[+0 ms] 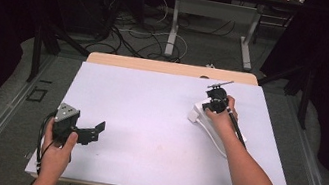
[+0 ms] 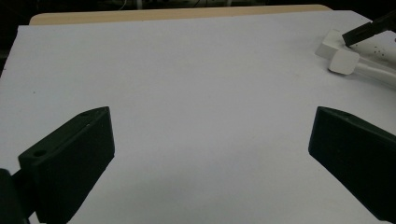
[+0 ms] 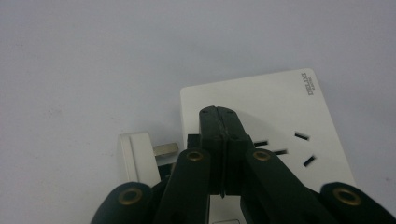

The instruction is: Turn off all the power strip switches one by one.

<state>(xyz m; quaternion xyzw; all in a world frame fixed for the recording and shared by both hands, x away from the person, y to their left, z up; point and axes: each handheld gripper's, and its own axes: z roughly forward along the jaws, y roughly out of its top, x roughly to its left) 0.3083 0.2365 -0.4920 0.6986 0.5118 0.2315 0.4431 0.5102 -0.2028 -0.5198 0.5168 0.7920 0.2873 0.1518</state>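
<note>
High view: the right gripper (image 1: 216,100) sits over the power strip (image 1: 213,127) lying far right, long axis toward the person; left gripper view: left gripper (image 2: 210,154) spread wide, well apart; right gripper view: jaws closed, empty, above the strip beside the plug (image 3: 140,156).

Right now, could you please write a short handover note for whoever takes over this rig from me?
Left gripper: open, holding nothing, at the near left of the white table.
Right gripper: jaws closed with nothing between them, tips over the white power strip at the far right.
White plug: lying on the table beside the strip's end, metal prong showing, not in a socket.
Done: nothing plugged in.
Left: probably grasp the plug and seat it in the strip.
</note>
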